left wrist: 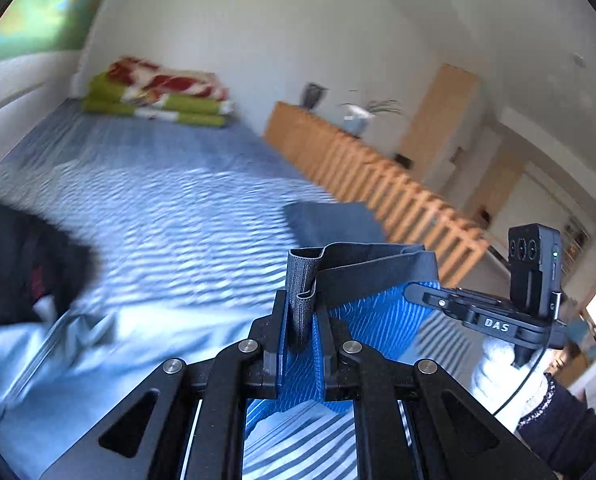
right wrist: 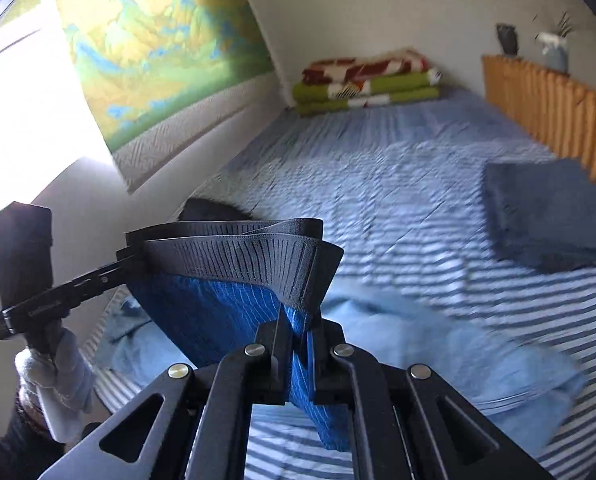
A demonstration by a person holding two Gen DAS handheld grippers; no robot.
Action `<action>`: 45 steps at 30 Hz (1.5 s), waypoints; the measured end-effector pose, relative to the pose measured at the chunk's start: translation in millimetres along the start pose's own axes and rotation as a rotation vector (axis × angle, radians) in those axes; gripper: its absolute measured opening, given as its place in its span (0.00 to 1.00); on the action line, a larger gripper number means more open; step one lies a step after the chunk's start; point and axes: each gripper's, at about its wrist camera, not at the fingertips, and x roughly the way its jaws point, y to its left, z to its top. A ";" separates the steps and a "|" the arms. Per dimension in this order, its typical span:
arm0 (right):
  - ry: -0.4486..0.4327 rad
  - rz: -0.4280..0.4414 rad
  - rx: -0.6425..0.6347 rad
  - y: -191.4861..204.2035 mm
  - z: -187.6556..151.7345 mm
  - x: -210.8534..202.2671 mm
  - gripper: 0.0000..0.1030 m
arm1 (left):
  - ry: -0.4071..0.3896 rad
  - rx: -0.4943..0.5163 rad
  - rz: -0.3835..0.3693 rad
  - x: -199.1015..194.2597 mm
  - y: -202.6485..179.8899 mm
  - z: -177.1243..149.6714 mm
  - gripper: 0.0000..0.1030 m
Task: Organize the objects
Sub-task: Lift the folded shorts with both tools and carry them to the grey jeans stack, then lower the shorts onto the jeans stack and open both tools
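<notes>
At the left of the bed [right wrist: 398, 168], against the wall, a black garment [left wrist: 22, 264] lies in a heap, with a pale blue cloth [right wrist: 438, 344] spread just in front of it over the striped bedcover. Above these hangs a pair of blue underpants with a dark grey elastic waistband [right wrist: 234, 252], stretched between the two tools and clear of the bed. The left gripper [left wrist: 303, 344] is clamped on one end of the waistband, its jaws nearly together with the band folded between them. The right gripper [right wrist: 301, 344] is pinched on the other end, blue fabric hanging down between its jaws. A white-gloved hand [left wrist: 506, 384] holds the right tool's handle. Farther right, a folded dark blue towel [right wrist: 542, 212] rests near the wooden slatted rail [right wrist: 558, 112]. At the far end of the bed sits a stack of folded green, red and white blankets [right wrist: 366, 80].
</notes>
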 end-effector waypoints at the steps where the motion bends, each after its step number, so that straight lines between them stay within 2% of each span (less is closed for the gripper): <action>1: -0.017 -0.030 0.005 -10.9 6.6 -11.4 0.04 | 0.000 0.014 -0.009 7.7 -11.6 7.5 0.10; 6: -0.076 -0.171 0.027 -64.4 38.1 -45.7 0.04 | 0.024 0.088 -0.073 73.1 -76.9 50.7 0.10; 9: -0.094 -0.236 0.051 -102.2 55.5 -54.6 0.04 | 0.047 0.094 -0.116 112.9 -104.2 72.4 0.10; 16: -0.096 -0.334 0.109 -200.2 99.7 -31.5 0.04 | 0.104 0.125 -0.119 235.9 -145.0 124.8 0.10; 24: -0.051 -0.418 0.131 -307.2 148.6 41.0 0.04 | 0.171 0.086 -0.094 392.2 -125.7 167.8 0.10; 28: 0.001 -0.462 0.131 -352.8 164.6 94.5 0.04 | 0.195 0.045 -0.077 470.0 -93.8 187.0 0.10; 34: 0.054 -0.524 0.138 -399.6 181.3 166.2 0.05 | 0.214 0.005 -0.021 562.3 -52.1 201.0 0.11; 35: 0.068 -0.542 0.138 -405.9 183.4 177.1 0.06 | 0.217 -0.003 -0.016 573.9 -47.5 202.6 0.12; 36: 0.079 -0.569 0.137 -411.9 185.0 186.9 0.14 | 0.217 -0.011 -0.003 584.5 -43.0 204.3 0.13; 37: 0.090 -0.625 0.134 -416.5 185.8 196.1 0.26 | 0.221 -0.018 0.032 594.1 -38.5 206.2 0.23; 39: 0.092 -0.704 0.123 -419.5 185.2 203.9 0.31 | 0.219 -0.033 0.070 602.2 -25.0 207.8 0.32; 41: 0.085 -0.725 0.141 -428.2 184.5 200.9 0.32 | 0.208 -0.052 0.090 603.0 -17.7 211.6 0.33; 42: 0.072 -0.724 0.171 -432.3 183.7 193.5 0.32 | 0.206 -0.054 0.075 599.7 -16.4 211.6 0.33; 43: 0.057 -0.710 0.192 -434.1 181.6 187.0 0.32 | 0.207 -0.033 0.058 595.3 -18.0 210.6 0.33; 45: 0.045 -0.687 0.189 -432.3 176.7 172.0 0.32 | 0.209 0.031 0.090 576.8 -23.8 206.3 0.33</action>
